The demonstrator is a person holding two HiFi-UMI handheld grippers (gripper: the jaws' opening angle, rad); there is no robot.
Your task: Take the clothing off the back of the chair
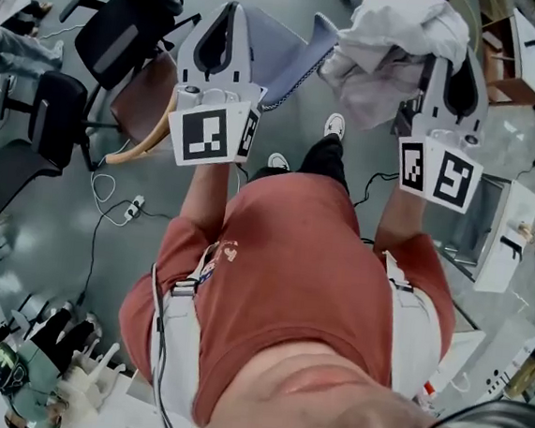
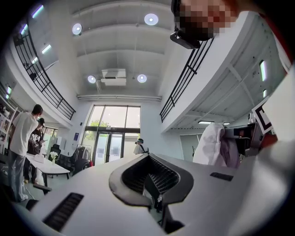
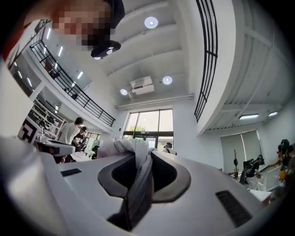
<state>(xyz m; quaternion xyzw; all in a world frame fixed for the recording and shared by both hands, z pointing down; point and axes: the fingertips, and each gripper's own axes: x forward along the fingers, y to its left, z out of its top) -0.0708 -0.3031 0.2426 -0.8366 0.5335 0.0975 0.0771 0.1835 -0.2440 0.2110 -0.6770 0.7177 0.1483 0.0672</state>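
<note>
**Head view: crumpled white cloth garment [image 1: 397, 37] up in the right gripper [image 3: 138, 184]**

I am reading the right gripper as clenching a grey-edged fold of the garment, which is bunching over its tips ahead of me. The left gripper [image 2: 154, 186] is showing jaws drawn together, with no cloth visible between them. A blue-grey fabric panel [image 1: 287, 55] is lying just beside the garment; chair or lining, I cannot tell. I am judging the removal nearly done, with only setting the garment aside remaining.

Bright, even daylight from the tall glass window wall [image 2: 110, 133] and round ceiling lamps [image 2: 150, 19]; fisheye bending darkens every corner.
</note>
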